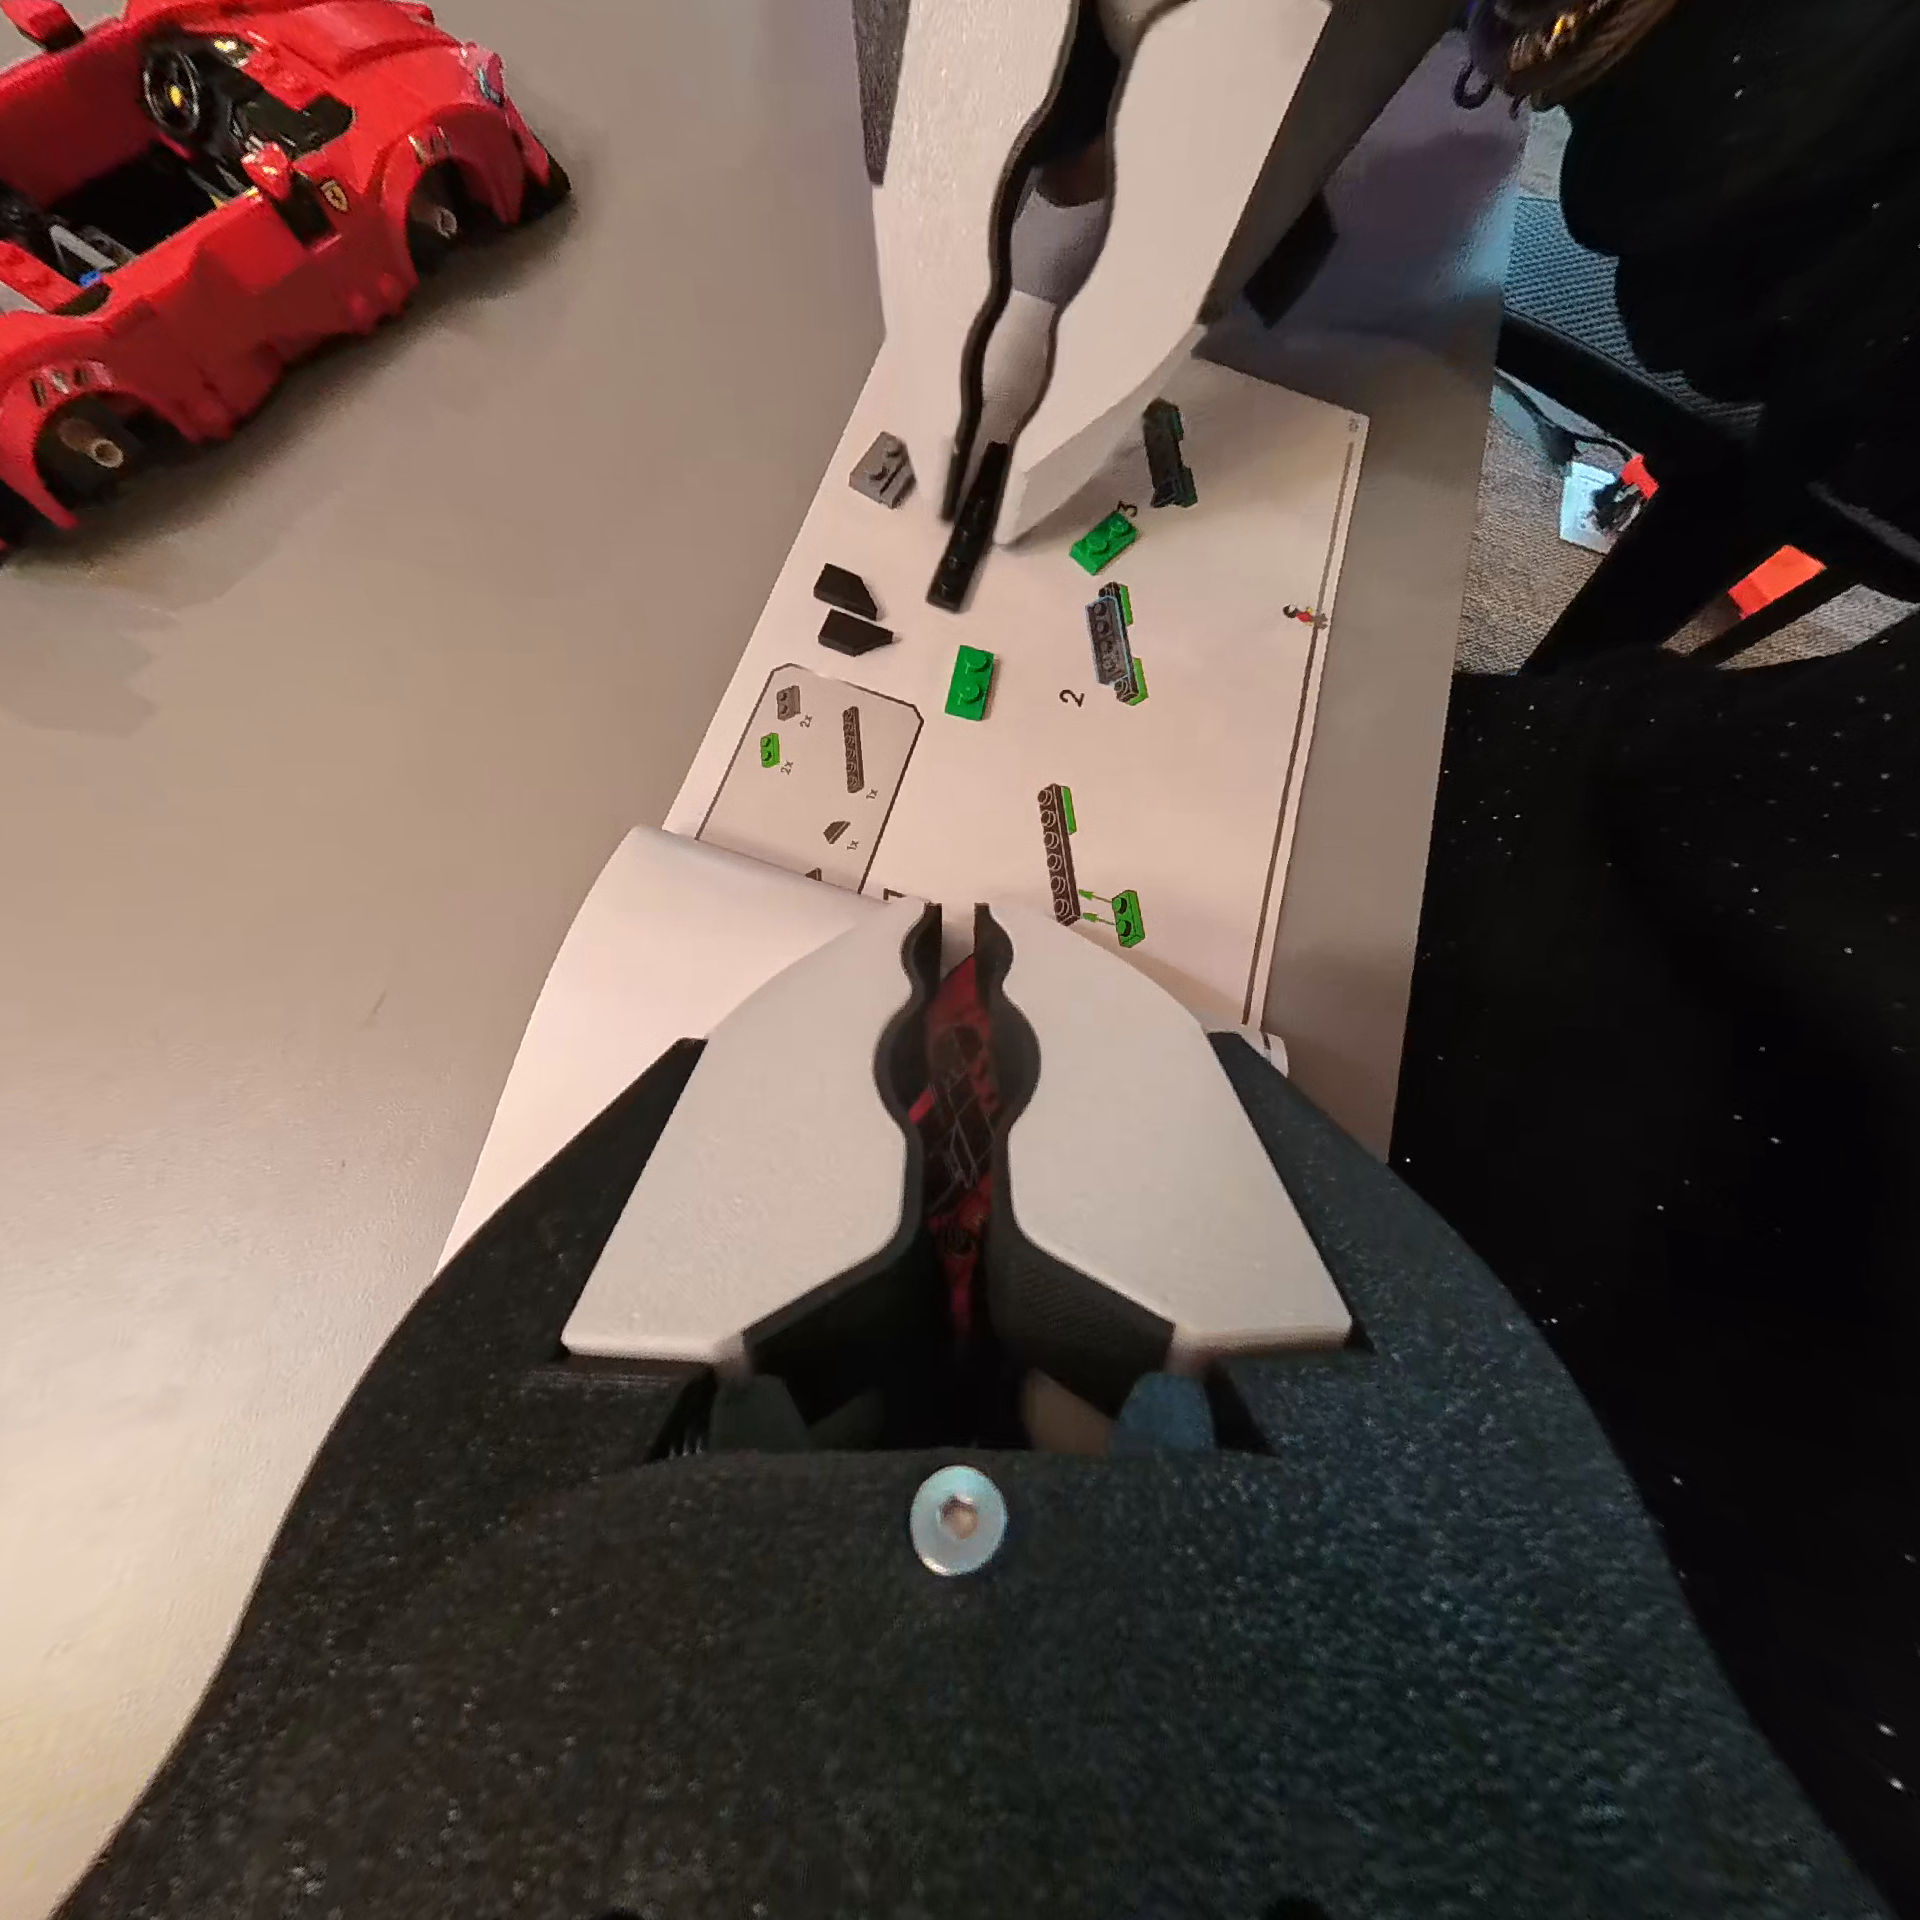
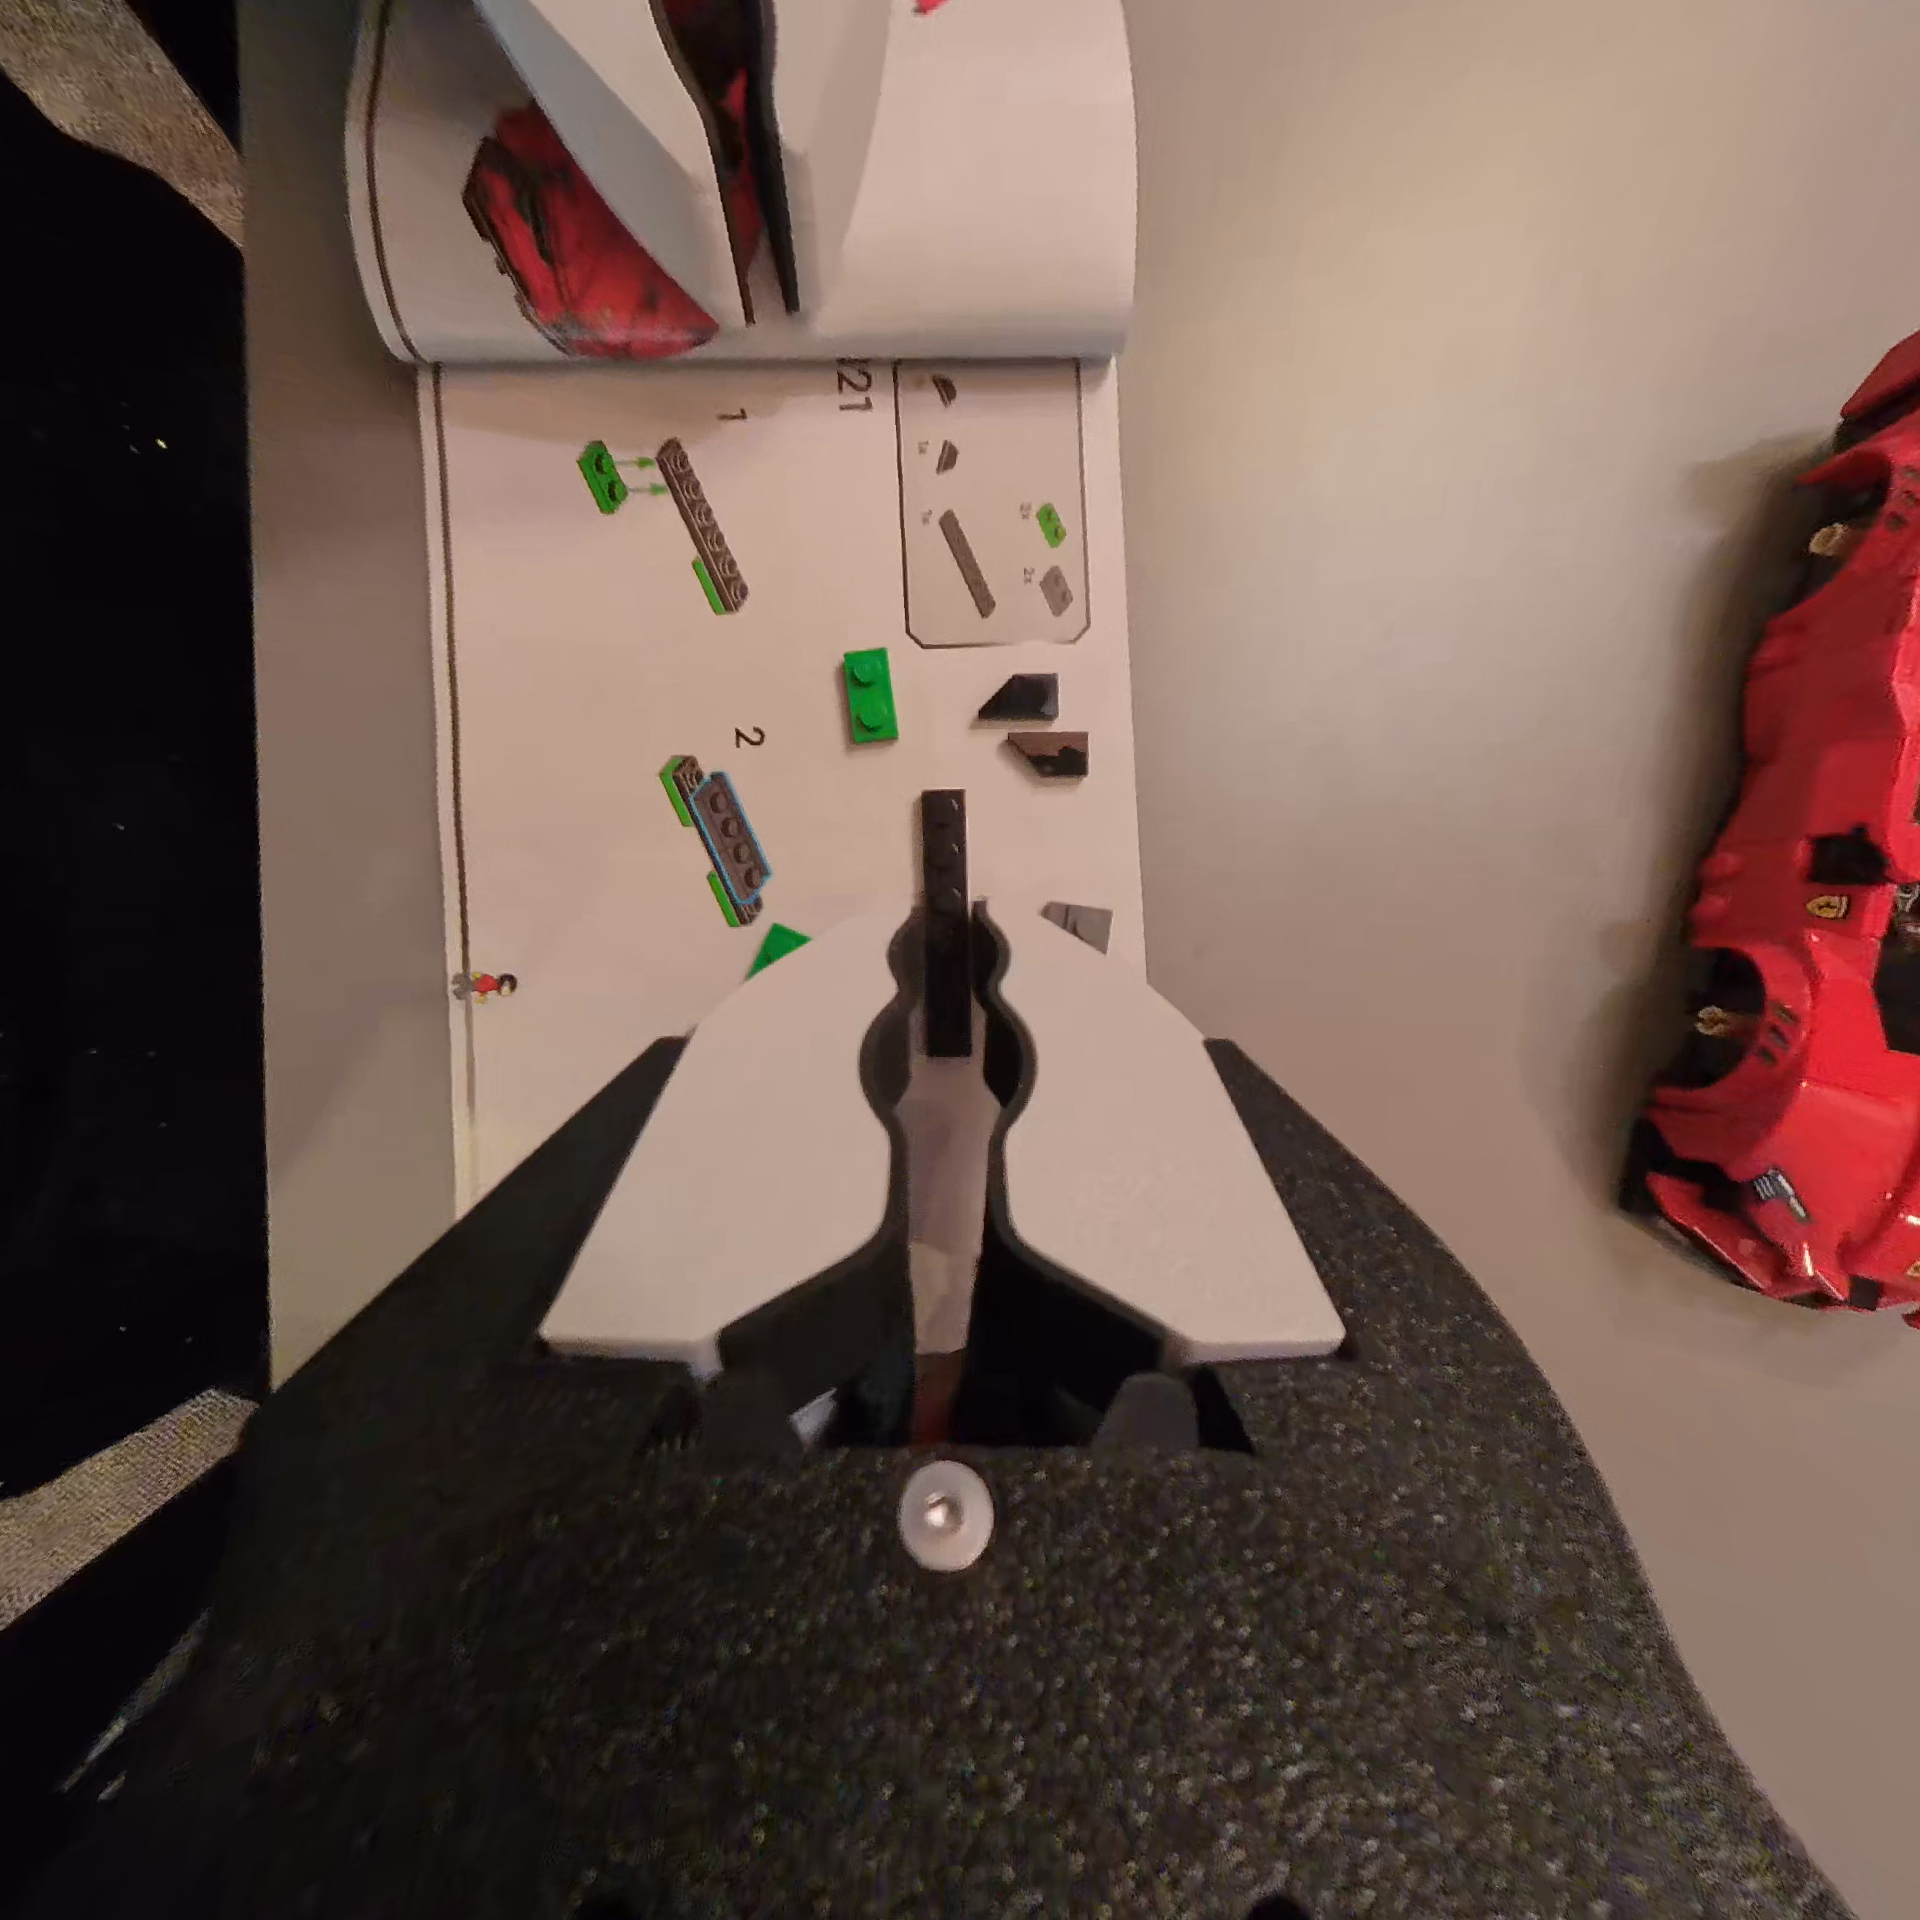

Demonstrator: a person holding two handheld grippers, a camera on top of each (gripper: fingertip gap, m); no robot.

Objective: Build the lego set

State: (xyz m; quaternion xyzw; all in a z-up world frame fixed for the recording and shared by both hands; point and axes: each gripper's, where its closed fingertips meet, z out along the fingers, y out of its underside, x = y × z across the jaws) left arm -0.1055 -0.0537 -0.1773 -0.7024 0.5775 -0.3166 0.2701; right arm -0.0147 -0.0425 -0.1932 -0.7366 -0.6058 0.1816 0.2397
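- Pale grey table [image 2: 1403, 520]: partly built red brick car [image 2: 1808, 914] well right of the open white instruction booklet [image 2: 582, 707].
- Long black studded plate [image 2: 943, 914] lies flat on the booklet page, long axis along the right gripper's fingers.
- Right gripper [image 2: 940, 940]: jaws slightly apart, straddling the plate's near half; contact unclear.
- Left gripper [image 1: 957, 914]: jaws nearly together over the booklet's curled page.
- Small green two-stud plate [image 2: 868, 694] just beyond the black plate's far end.
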